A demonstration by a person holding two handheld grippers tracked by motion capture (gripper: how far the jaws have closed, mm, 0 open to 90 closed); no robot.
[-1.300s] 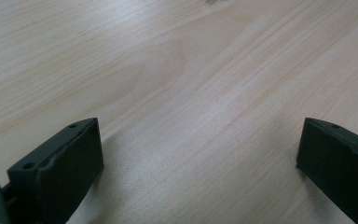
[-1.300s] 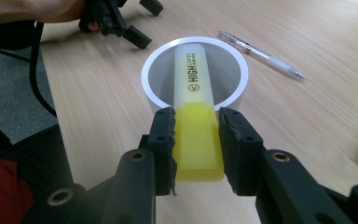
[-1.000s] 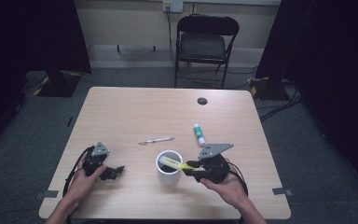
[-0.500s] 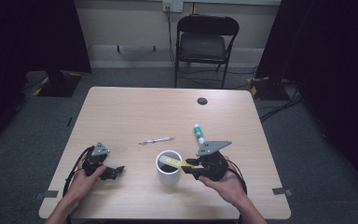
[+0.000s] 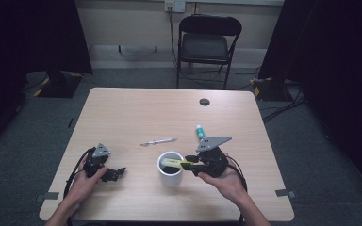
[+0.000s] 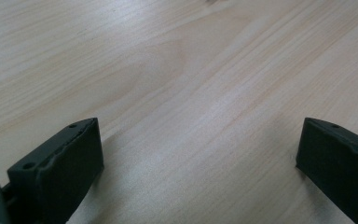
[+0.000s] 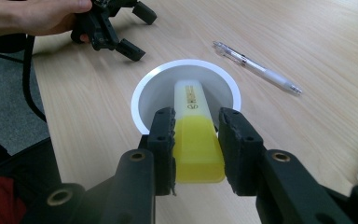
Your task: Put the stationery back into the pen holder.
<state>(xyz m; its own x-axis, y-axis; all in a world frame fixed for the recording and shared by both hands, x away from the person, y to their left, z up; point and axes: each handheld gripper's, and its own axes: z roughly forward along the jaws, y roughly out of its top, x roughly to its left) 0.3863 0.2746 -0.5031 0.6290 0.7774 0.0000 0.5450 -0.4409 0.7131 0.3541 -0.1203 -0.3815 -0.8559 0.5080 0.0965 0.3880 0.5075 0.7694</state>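
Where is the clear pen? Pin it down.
High view: the clear pen lies flat mid-table, just beyond the white cup, left of the white tube.

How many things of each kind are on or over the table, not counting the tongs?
Yellow highlighter, held by the right tongs over the cup: 1
White cup: 1
Clear pen: 1
White tube with a green cap: 1
Small dark round thing near the far edge: 1
Total: 5
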